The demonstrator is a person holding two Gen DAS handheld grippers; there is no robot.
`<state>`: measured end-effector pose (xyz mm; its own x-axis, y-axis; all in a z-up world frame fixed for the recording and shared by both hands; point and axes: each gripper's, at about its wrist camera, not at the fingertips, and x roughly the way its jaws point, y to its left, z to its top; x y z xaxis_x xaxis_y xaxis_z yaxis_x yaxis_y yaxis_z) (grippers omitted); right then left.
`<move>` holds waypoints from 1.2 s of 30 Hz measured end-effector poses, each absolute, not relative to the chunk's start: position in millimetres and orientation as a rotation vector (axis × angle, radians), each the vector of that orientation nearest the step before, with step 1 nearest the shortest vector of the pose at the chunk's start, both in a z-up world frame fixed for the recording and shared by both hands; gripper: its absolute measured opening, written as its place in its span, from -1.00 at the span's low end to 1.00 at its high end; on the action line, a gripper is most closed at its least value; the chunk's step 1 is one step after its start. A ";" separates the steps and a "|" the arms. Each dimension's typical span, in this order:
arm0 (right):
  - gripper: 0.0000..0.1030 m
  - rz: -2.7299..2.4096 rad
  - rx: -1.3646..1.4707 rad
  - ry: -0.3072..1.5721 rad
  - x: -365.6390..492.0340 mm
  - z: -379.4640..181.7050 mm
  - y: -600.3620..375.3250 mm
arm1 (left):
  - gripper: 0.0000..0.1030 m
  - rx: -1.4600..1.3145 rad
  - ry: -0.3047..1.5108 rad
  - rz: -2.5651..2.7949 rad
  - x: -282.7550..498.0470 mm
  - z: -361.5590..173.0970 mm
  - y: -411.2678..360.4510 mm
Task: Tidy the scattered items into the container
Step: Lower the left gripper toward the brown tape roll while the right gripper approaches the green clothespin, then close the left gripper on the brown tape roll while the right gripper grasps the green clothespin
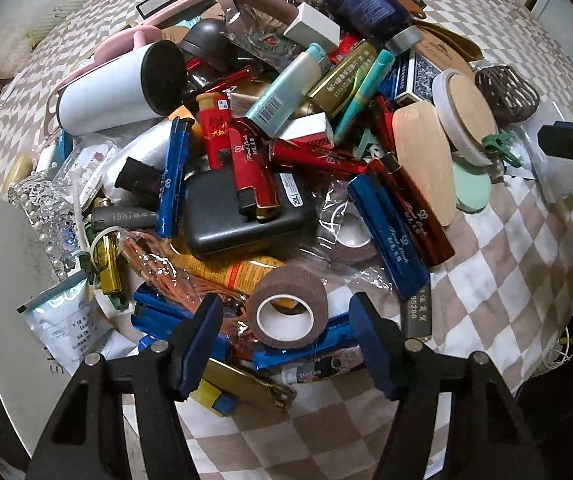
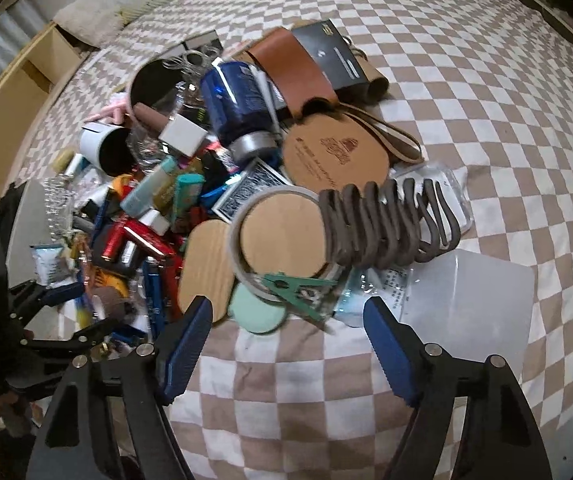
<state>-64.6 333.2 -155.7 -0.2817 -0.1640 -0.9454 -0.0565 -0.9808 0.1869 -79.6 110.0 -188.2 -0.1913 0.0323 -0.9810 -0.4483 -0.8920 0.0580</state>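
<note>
A heap of small items lies on a checkered cloth (image 1: 506,248). In the left wrist view my left gripper (image 1: 286,340) is open, its blue pads either side of a brown tape roll (image 1: 286,308) at the heap's near edge. Around the roll lie blue lighters (image 1: 386,232), red lighters (image 1: 246,160), a black case (image 1: 242,220) and a white cylinder (image 1: 106,96). In the right wrist view my right gripper (image 2: 286,340) is open and empty, just short of a green clothes peg (image 2: 298,290), a round wooden lid (image 2: 282,236) and a brown coiled rack (image 2: 386,224). No container is clearly identifiable.
A white panel (image 1: 2,300) stands at the left of the heap. A translucent plastic sheet (image 2: 474,304) lies right of the rack. A blue jar (image 2: 234,100) and a brown leather sleeve (image 2: 286,64) lie at the far side. Wooden shelving (image 2: 14,92) is beyond the cloth at left.
</note>
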 end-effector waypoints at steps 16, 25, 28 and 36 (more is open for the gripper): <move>0.51 -2.392 1.957 -0.202 -74.5 -183.2 330.4 | 0.27 -1.789 0.608 2.116 -78.0 -212.2 118.5; 0.34 -2.328 2.031 -0.180 -79.8 -201.1 321.8 | -0.14 -1.811 0.517 2.090 -75.7 -207.1 111.1; 0.34 -2.317 2.049 -0.225 -80.9 -205.6 324.0 | -0.15 -1.822 0.475 2.081 -75.3 -204.6 106.8; 0.07 -2.312 2.031 -0.346 -85.7 -204.5 332.5 | -0.16 -1.847 0.376 2.076 -73.8 -196.4 98.9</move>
